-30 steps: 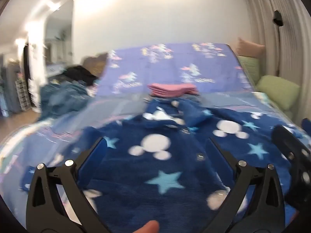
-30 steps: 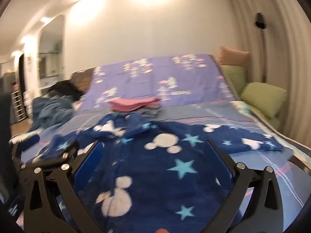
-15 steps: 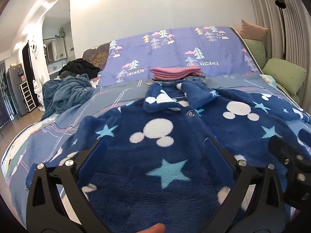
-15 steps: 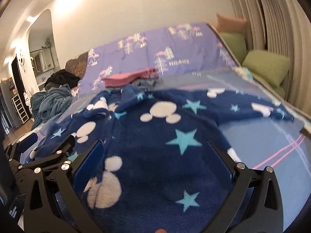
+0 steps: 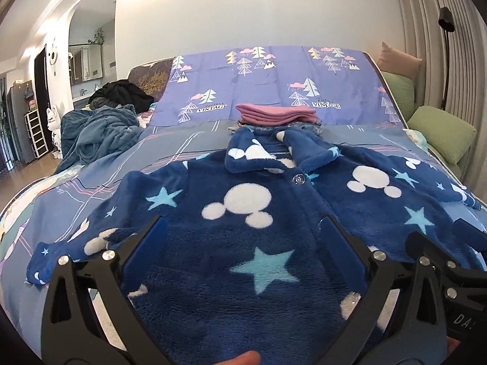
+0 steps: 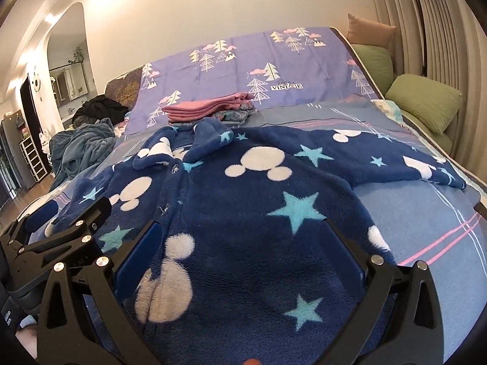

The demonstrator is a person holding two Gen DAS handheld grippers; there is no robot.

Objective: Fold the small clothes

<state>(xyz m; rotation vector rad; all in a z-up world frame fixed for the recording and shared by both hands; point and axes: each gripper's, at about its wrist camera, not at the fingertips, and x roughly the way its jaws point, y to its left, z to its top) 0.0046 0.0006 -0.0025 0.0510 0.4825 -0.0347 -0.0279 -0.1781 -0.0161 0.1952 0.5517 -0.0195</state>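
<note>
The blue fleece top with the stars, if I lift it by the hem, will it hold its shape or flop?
The fleece top will probably flop: it lies limp with rumpled sleeves. Its thick pile suggests bulky folds, and likely a grippy surface.

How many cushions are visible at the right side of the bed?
3: a peach cushion farthest back, a green cushion just in front of it, and a second green cushion nearest. Others may be hidden out of frame.

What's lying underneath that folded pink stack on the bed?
The pink stack sits on a grey-blue patterned garment, only its edge visible; anything beneath is covered.
</note>
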